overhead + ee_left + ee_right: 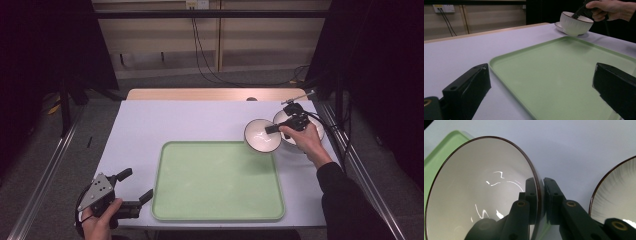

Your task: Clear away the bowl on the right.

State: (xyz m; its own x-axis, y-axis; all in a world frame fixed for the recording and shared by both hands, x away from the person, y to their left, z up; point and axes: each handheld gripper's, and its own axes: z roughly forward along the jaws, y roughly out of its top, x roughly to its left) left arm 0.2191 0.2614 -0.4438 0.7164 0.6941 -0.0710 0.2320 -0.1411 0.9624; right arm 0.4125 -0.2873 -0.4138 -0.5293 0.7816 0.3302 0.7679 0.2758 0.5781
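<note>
Right hand-held gripper (272, 129) clenched on the rim of a white bowl (261, 136), one jaw inside, one outside, as seen in the right gripper view. Bowl (479, 192) tilted, dark-rimmed, hanging over the far right corner of the green tray (215, 210), lifted off the bench (150, 120) as far as can be told. Second white bowl (316, 131) just beyond the tray's far right corner, right of the held one, partly hidden by the right hand (305, 142). Left hand-held gripper (135, 187) released, jaws spread wide, held by the left hand (100, 222) just off the tray's near left corner, pointing across the tray (564, 75).
</note>
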